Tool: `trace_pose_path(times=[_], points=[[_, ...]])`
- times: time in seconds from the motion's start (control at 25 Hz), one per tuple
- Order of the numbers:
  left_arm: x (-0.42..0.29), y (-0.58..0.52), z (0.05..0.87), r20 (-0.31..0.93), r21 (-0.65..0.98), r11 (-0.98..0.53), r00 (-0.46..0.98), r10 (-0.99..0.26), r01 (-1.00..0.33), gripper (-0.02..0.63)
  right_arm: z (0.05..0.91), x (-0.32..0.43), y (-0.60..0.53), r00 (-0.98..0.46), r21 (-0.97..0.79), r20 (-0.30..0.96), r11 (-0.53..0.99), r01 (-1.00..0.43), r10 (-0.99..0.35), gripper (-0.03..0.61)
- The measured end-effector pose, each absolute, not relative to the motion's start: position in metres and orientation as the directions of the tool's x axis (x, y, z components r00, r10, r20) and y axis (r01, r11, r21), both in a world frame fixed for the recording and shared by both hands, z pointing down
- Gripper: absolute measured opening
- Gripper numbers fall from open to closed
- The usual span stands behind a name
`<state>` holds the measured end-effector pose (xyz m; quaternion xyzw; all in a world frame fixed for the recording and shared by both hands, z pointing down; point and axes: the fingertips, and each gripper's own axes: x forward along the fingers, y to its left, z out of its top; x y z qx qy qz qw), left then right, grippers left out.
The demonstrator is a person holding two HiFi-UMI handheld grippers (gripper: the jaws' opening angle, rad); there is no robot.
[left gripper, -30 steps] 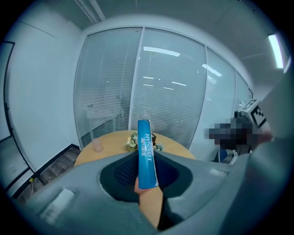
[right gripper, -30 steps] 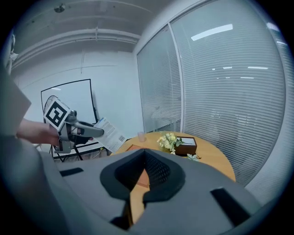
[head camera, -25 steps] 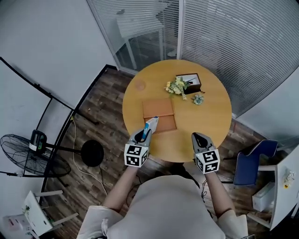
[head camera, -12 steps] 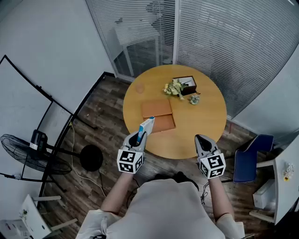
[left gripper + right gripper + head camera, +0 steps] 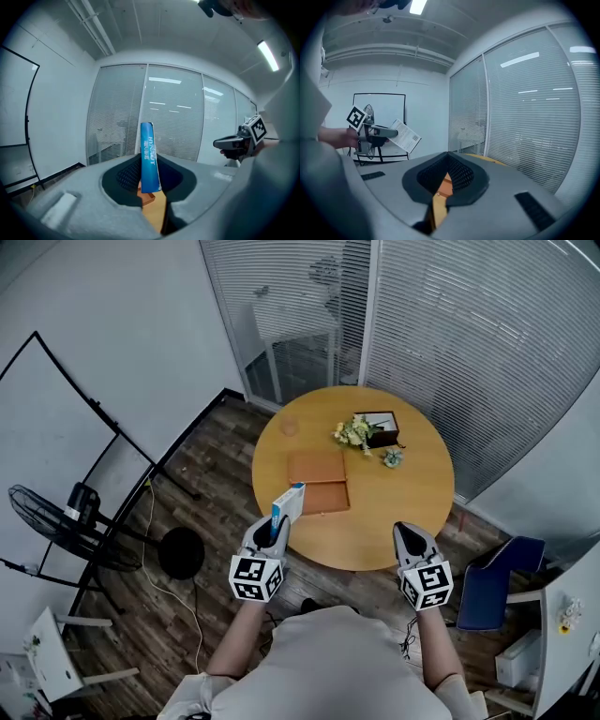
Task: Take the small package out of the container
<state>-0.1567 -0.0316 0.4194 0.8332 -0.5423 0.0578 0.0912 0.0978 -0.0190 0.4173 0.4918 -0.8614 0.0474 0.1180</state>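
Observation:
My left gripper (image 5: 277, 523) is shut on a small blue and white package (image 5: 288, 503), held upright above the near left edge of the round wooden table (image 5: 412, 493). In the left gripper view the package (image 5: 149, 157) stands on edge between the jaws. A flat brown container (image 5: 319, 481) lies open on the table just beyond it. My right gripper (image 5: 410, 532) hovers at the table's near right edge, shut, with nothing in it. The right gripper view shows its jaws (image 5: 449, 161) closed, and the package (image 5: 406, 136) off to the left.
Yellow flowers (image 5: 353, 432), a dark box (image 5: 381, 427) and a small green ornament (image 5: 393, 457) sit at the table's far side. A fan (image 5: 56, 532) and a black stand base (image 5: 182, 552) are on the floor to the left, a blue chair (image 5: 489, 585) to the right. Glass walls with blinds stand behind.
The left gripper with the package has drawn back from over the container towards the table's near edge. The head view has pulled back, so the table looks smaller. The right gripper has kept its place.

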Motion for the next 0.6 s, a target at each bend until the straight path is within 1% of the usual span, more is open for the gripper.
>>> trace_pose_path(times=[0.6], points=[[-0.146,-0.026,0.423,0.207,0.097,-0.348,0.361,-0.909,-0.932,0.074,0.415,0.11,-0.021,-0.526,0.02,0.245,0.547,-0.837,-0.814,0.003]])
